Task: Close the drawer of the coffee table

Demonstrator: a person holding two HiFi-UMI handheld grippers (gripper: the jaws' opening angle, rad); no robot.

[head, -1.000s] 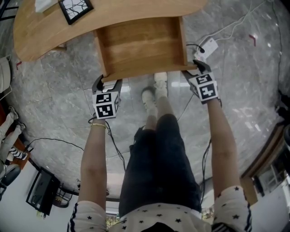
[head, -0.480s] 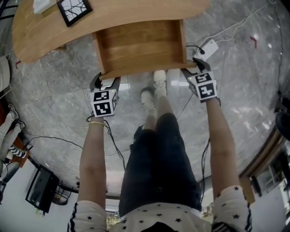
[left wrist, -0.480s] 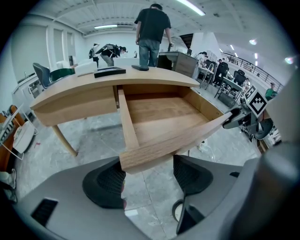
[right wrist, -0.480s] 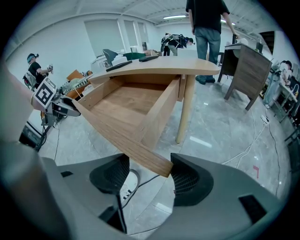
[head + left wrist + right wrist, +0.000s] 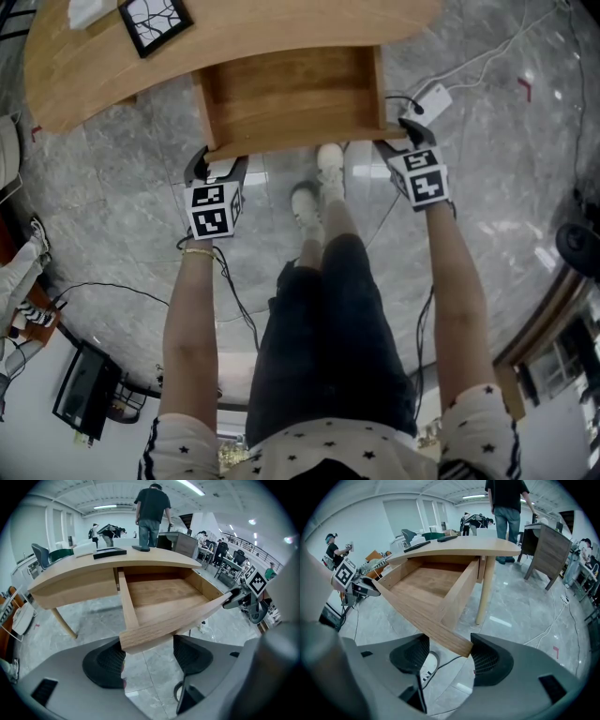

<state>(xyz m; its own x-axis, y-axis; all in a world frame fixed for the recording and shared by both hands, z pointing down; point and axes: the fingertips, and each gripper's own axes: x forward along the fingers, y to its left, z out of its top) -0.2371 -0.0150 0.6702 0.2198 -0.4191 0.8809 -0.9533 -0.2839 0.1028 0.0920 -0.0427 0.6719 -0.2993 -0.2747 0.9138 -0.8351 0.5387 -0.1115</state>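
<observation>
- head view: the drawer (image 5: pixel 291 94) stands pulled well out from under the coffee table (image 5: pixel 234 37), towards the person, and is empty. the left gripper (image 5: pixel 221 165) sits at the left corner of the drawer front and the right gripper (image 5: pixel 401 139) at its right corner. with one claw at each end, the good way is to push both ends evenly so the drawer runs straight in and does not skew.
- left gripper view: the jaws are apart, with nothing pinched. the left corner of the drawer front (image 5: pixel 145 637) reaches in between the pads (image 5: pixel 105 665), close to them. i cannot tell whether it touches. the push is best made with the gripper's body square to the board. if it rides on a pad edge it could slip off the corner.
- right gripper view: these jaws are spread too. the right corner of the board (image 5: pixel 457 644) lies between them, nearer the right-hand pad (image 5: pixel 490 665). the wood meets the claw at a slant, so i judge it wise to straighten this wrist a little first. then ease forward slowly, level with the floor, until the front meets the table edge.
</observation>
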